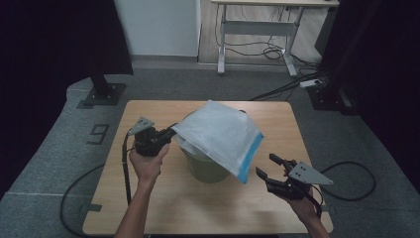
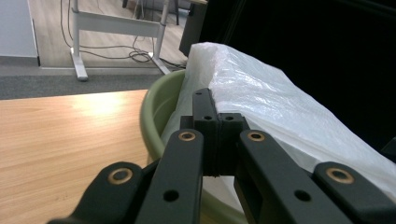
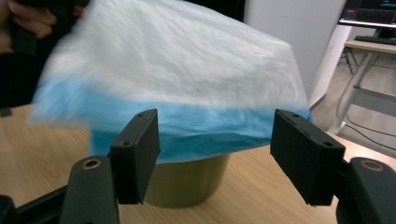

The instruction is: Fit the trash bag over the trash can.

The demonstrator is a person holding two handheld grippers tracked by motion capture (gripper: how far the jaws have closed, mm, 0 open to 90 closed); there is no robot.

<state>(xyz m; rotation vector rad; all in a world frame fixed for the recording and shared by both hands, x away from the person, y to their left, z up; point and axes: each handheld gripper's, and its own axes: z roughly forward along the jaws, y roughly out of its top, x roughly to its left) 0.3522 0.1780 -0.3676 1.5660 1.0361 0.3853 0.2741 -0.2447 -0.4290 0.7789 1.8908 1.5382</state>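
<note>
A white plastic bag (image 1: pixel 218 131) with a blue band along one edge is spread over an olive-green bucket (image 1: pixel 205 169) in the middle of the wooden table (image 1: pixel 163 203). My left gripper (image 1: pixel 171 133) is shut on the bag's left corner, at the bucket's rim. In the left gripper view the jaws (image 2: pixel 217 135) are pressed together against the bag (image 2: pixel 266 93) above the green rim (image 2: pixel 156 107). My right gripper (image 1: pixel 270 166) stands open to the right of the bucket, apart from the bag. In the right gripper view its pads (image 3: pixel 215 144) frame the bag's blue edge (image 3: pixel 196 126) above the bucket (image 3: pixel 187 182), touching nothing.
Bare tabletop lies left of and in front of the bucket. Beyond the table stand a white-legged desk (image 1: pixel 257 27) with cables (image 1: pixel 277 52) on the floor, a black stand base (image 1: pixel 104 91) at the left, and a power strip (image 1: pixel 311 83) at the right.
</note>
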